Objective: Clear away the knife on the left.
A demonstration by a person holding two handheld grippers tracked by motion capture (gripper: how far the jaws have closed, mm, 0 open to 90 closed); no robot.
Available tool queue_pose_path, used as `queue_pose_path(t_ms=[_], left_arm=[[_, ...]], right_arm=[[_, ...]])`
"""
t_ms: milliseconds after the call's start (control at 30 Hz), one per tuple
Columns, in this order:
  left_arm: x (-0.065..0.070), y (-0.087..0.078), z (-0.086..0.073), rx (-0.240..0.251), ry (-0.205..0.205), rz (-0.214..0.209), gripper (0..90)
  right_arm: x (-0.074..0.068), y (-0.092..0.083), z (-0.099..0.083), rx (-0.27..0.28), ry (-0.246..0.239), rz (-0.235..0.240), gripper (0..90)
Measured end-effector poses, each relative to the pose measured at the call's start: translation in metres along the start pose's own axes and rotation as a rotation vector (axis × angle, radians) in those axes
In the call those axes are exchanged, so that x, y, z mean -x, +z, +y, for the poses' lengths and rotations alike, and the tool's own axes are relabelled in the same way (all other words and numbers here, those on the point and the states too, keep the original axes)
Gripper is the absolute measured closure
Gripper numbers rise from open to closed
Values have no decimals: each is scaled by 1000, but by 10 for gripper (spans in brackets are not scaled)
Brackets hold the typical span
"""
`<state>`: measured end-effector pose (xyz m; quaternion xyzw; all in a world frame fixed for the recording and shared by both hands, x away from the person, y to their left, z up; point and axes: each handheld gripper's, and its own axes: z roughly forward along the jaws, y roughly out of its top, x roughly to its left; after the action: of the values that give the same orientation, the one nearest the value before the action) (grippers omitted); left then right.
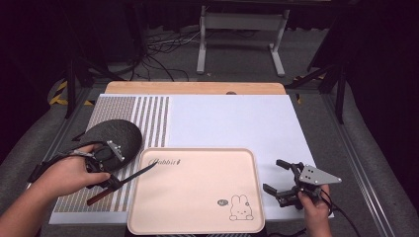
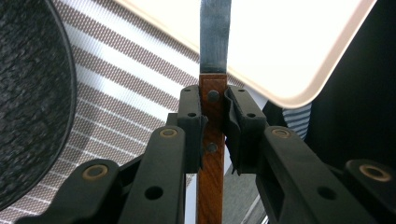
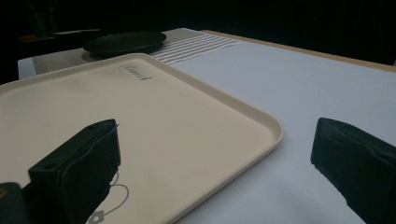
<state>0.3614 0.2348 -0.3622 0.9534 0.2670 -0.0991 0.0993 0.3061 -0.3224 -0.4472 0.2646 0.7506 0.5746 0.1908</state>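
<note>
A knife [image 1: 123, 180] with a wooden handle [image 2: 211, 154] and a steel blade [image 2: 215, 35] is held in my left gripper [image 1: 109, 181], which is shut on the handle at the table's left. The blade tip reaches over the left rim of a cream tray [image 1: 197, 190] printed with a rabbit. A dark round plate [image 1: 111, 140] lies on the striped placemat [image 1: 148, 118] just behind that gripper. My right gripper [image 1: 276, 178] stands open on the white mat to the right of the tray [image 3: 140, 121], nothing between its jaws.
A white mat [image 1: 237, 121] covers the middle and right of the table. The table's wooden far edge [image 1: 195, 88] shows behind it. Cables and a white stand's legs [image 1: 239, 44] are on the floor beyond. The dark plate [image 3: 123, 42] shows far off in the right gripper view.
</note>
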Motion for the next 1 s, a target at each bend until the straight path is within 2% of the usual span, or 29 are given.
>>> queue_pose_path(t_ms=[300, 433, 833, 1000], left_arm=[[11, 3, 10, 56, -70, -7, 777], [15, 6, 14, 64, -96, -9, 777], [26, 19, 32, 75, -109, -14, 777], [30, 24, 41, 80, -117, -30, 777]], right_arm=[[0, -1, 0, 5, 4, 2, 22], [0, -1, 0, 7, 4, 1, 22], [0, -2, 1, 9, 0, 1, 22], [0, -2, 1, 11, -3, 1, 22]])
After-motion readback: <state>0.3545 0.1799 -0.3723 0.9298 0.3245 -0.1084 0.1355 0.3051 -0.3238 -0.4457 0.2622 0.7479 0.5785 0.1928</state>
